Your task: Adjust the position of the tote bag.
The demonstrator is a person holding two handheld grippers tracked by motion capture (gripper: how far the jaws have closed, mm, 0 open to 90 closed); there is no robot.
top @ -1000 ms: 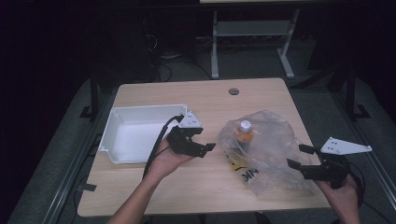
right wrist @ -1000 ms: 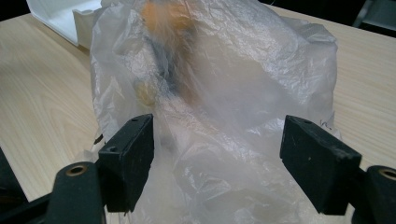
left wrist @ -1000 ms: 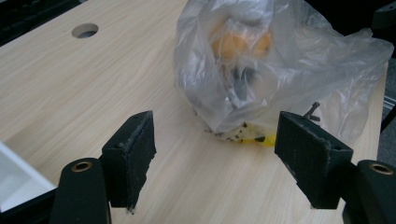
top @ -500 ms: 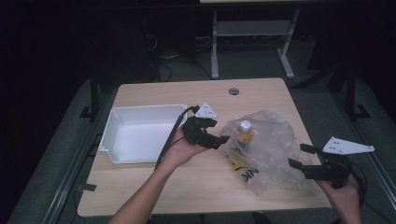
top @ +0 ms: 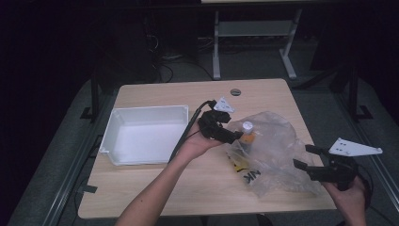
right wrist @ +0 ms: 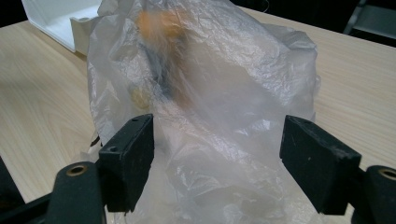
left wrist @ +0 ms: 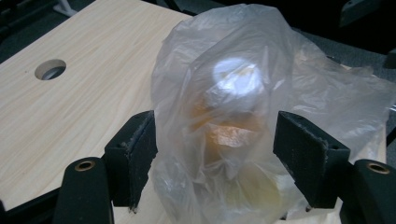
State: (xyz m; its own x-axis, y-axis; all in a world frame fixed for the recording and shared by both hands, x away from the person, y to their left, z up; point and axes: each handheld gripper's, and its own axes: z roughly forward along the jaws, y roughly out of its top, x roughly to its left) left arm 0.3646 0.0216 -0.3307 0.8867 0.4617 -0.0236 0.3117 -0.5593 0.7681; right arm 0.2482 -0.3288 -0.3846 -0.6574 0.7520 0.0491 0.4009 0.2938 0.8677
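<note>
Both grippers are black with 2 padded jaws, brass-ringed screw holes, grey 3-cornered plates; bare forearms.

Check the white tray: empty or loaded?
Empty. The white tray shows a bare floor; the bottle sits inside the plastic bag beside it.

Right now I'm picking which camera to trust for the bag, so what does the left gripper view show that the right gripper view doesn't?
Left gripper view: the round hole in the table, and a white-capped orange bottle fairly clear inside the plastic bag, between the left tool's open jaws.

Right gripper view: a corner of the white tray, and the bag's contents as an orange blur between the right tool's open jaws.

Both: the crinkled bag on the wooden table.
</note>
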